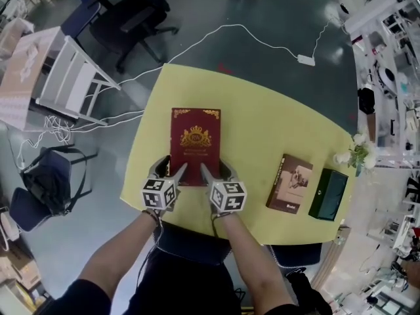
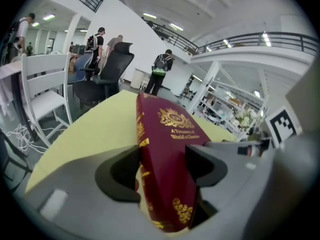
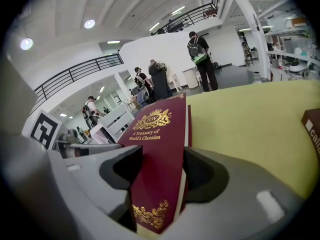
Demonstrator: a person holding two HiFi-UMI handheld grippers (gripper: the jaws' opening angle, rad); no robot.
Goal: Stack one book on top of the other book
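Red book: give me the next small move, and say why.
Probably lift the red book a little off the yellow table. The left gripper and right gripper each have its near edge between their jaws, seemingly clamped, and the brown book it could go onto lies apart at the right.

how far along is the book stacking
Done: nothing is stacked yet. The brown book lies alone on the yellow table, beside a dark green box.
In hand: the left tool and right tool each clamp a near corner of the red book.
Left: carry the red book over and set it on the brown book.
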